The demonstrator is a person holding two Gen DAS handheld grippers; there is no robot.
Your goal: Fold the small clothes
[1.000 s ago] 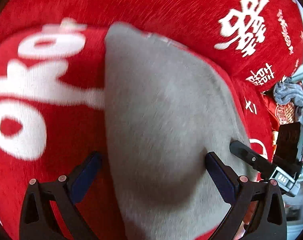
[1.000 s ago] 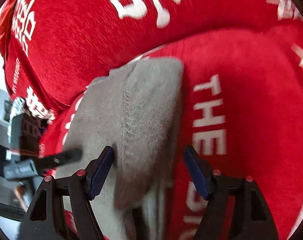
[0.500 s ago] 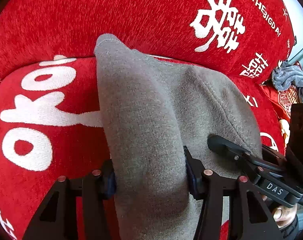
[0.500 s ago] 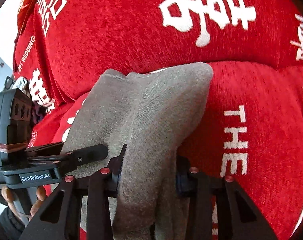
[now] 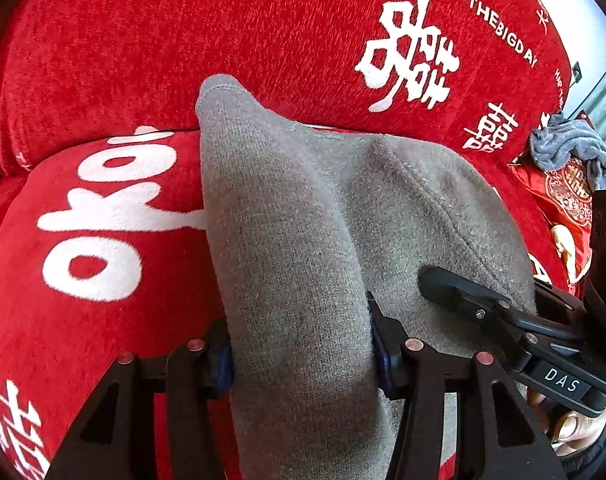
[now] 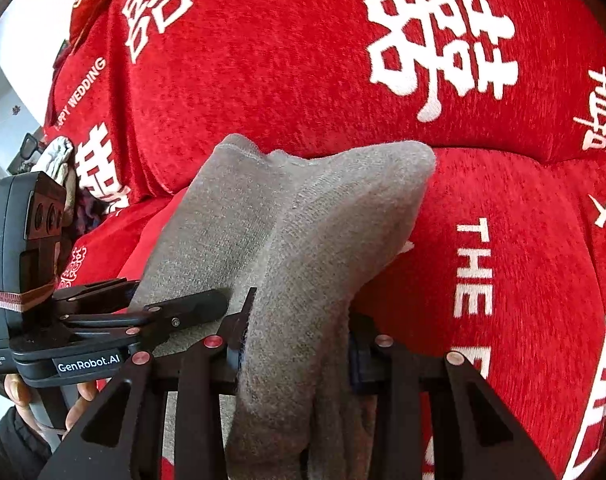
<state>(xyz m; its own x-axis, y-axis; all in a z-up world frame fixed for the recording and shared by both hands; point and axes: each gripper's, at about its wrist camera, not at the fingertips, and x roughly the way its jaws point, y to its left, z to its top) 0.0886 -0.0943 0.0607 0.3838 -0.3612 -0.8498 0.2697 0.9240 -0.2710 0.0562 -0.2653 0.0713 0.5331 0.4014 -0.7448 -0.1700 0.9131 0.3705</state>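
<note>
— Left wrist view: what is the left gripper (image 5: 301, 344) doing?
— Angled steeply down, its fingers (image 5: 379, 350) pinch a fold of the grey garment (image 5: 303, 220), which drapes over the red sofa (image 5: 151, 32).
— And the right gripper (image 6: 295, 346)?
— Just beside it, tilted down too, fingers (image 6: 235, 340) clamped on the neighbouring fold; a hand (image 6: 77, 408) grips the left tool's handle.

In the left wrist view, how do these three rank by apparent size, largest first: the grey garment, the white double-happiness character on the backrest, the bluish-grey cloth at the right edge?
1. grey garment, though it is nearest the camera, which enlarges it.
2. white double-happiness character.
3. bluish-grey cloth, far off and partly cut by the edge, so its true size is unsure.
</note>
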